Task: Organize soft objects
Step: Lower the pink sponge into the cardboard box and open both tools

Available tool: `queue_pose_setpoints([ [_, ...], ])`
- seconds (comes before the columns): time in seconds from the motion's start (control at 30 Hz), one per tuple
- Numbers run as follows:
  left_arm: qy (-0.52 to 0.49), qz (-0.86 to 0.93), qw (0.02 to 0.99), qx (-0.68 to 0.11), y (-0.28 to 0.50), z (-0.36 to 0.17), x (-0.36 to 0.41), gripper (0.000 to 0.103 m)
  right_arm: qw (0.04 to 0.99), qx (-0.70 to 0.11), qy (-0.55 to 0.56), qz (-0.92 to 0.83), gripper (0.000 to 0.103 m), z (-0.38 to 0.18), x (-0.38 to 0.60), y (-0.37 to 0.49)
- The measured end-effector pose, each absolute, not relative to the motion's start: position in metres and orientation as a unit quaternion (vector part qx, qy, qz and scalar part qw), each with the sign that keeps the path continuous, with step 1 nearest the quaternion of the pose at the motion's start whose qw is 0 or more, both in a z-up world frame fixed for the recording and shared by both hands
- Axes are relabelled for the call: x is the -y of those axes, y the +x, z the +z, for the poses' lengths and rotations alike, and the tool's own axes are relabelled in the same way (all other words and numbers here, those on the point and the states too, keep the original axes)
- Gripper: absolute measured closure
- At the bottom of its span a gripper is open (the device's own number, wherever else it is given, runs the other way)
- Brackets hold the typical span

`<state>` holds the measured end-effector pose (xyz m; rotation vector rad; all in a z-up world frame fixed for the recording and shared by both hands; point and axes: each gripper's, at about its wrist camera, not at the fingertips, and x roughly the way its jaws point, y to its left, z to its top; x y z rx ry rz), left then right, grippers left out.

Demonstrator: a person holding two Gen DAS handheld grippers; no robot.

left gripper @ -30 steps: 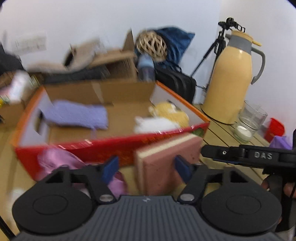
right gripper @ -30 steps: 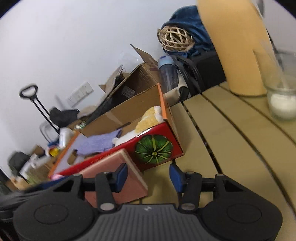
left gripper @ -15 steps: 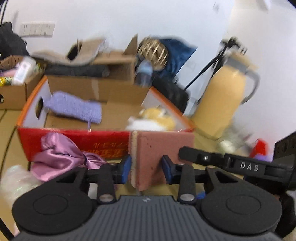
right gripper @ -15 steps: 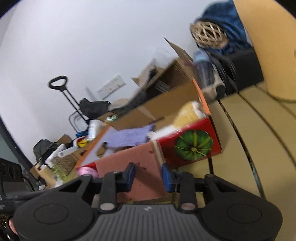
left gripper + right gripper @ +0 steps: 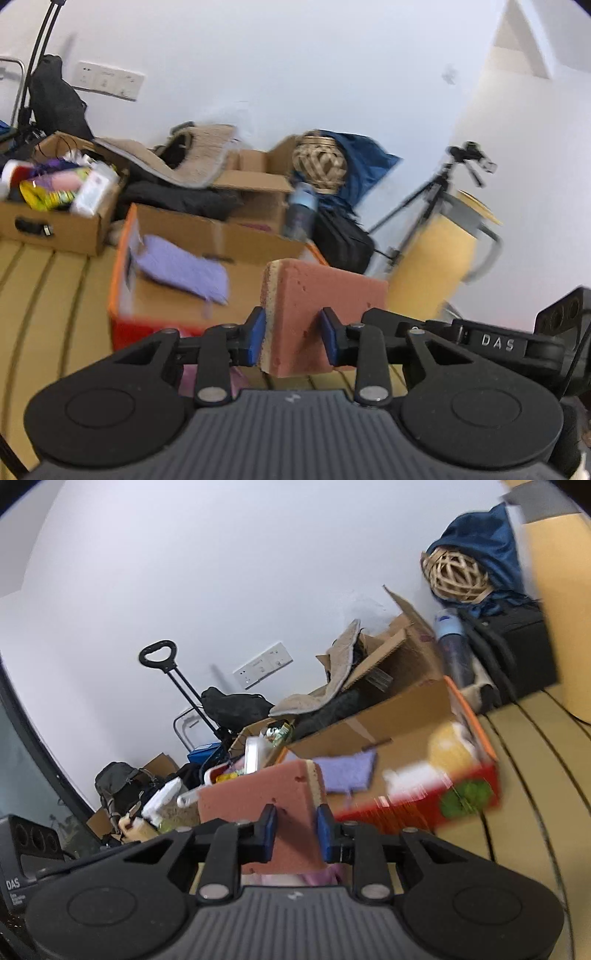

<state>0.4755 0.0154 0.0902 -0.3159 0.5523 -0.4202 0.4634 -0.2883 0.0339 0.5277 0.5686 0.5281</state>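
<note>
- The pink sponge (image 5: 317, 314), with its cream layer, hangs above the table, near the red box.
- Both the left gripper (image 5: 291, 341) and the right gripper (image 5: 294, 832) are closing, squeezing it at opposite ends.
- The red box (image 5: 413, 805) beyond holds a purple cloth (image 5: 184, 269) and a yellow-white plush (image 5: 448, 751).
- The slatted table (image 5: 535, 794) carries the box.

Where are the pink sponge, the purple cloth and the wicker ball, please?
pink sponge (image 5: 325, 295), left wrist view, its broad pink face.
purple cloth (image 5: 181, 269), left wrist view, its middle.
wicker ball (image 5: 458, 574), right wrist view, its centre.
</note>
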Motion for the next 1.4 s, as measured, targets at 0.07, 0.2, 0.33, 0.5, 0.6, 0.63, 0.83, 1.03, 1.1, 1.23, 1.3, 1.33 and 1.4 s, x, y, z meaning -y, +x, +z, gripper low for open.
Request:
queue_pose_setpoints([
  [0.07, -0.148, -0.190, 0.928, -0.285, 0.511, 0.097, -0.023, 0.071, 0.879, -0.300, 0.264, 0.260, 0.080, 0.041, 0.278, 0.506],
  [0.2, -0.122, -0.151, 0.921, -0.337, 0.562, 0.078, -0.033, 0.072, 0.857, -0.369, 0.267, 0.242, 0.080, 0.030, 0.248, 0.585],
  [0.33, -0.071, -0.124, 0.911, -0.386, 0.581, 0.048, -0.038, 0.068, 0.828, -0.446, 0.258, 0.221, 0.080, -0.005, 0.221, 0.630],
  [0.5, -0.040, -0.123, 0.924, -0.361, 0.566, 0.040, -0.054, 0.056, 0.824, -0.484, 0.223, 0.193, 0.082, -0.036, 0.192, 0.636],
  [0.6, -0.023, -0.113, 0.929, -0.352, 0.562, 0.042, -0.055, 0.054, 0.824, -0.491, 0.196, 0.205, 0.081, -0.037, 0.176, 0.626],
  [0.63, -0.019, -0.109, 0.930, -0.350, 0.561, 0.044, -0.055, 0.054, 0.824, -0.491, 0.189, 0.208, 0.081, -0.036, 0.173, 0.624],
  [0.83, -0.012, -0.106, 0.940, -0.325, 0.539, 0.078, -0.055, 0.051, 0.852, -0.450, 0.169, 0.207, 0.080, -0.003, 0.188, 0.607],
  [1.03, 0.015, -0.114, 0.954, -0.276, 0.490, 0.124, -0.050, 0.026, 0.897, -0.379, 0.141, 0.179, 0.064, 0.066, 0.254, 0.565],
  [1.1, 0.032, -0.110, 0.961, -0.252, 0.468, 0.139, -0.050, 0.021, 0.911, -0.358, 0.129, 0.157, 0.054, 0.087, 0.280, 0.543],
  [1.23, 0.019, -0.100, 0.969, -0.227, 0.437, 0.164, -0.047, 0.017, 0.934, -0.320, 0.104, 0.123, 0.039, 0.118, 0.321, 0.496],
  [1.3, 0.012, -0.090, 0.973, -0.211, 0.419, 0.169, -0.044, 0.013, 0.939, -0.310, 0.094, 0.116, 0.039, 0.127, 0.328, 0.476],
  [1.33, 0.004, -0.085, 0.976, -0.203, 0.407, 0.169, -0.045, 0.010, 0.943, -0.301, 0.087, 0.116, 0.036, 0.130, 0.329, 0.463],
  [1.4, -0.022, -0.097, 0.977, -0.190, 0.372, 0.162, -0.048, 0.004, 0.951, -0.276, 0.070, 0.120, 0.027, 0.131, 0.329, 0.428],
])
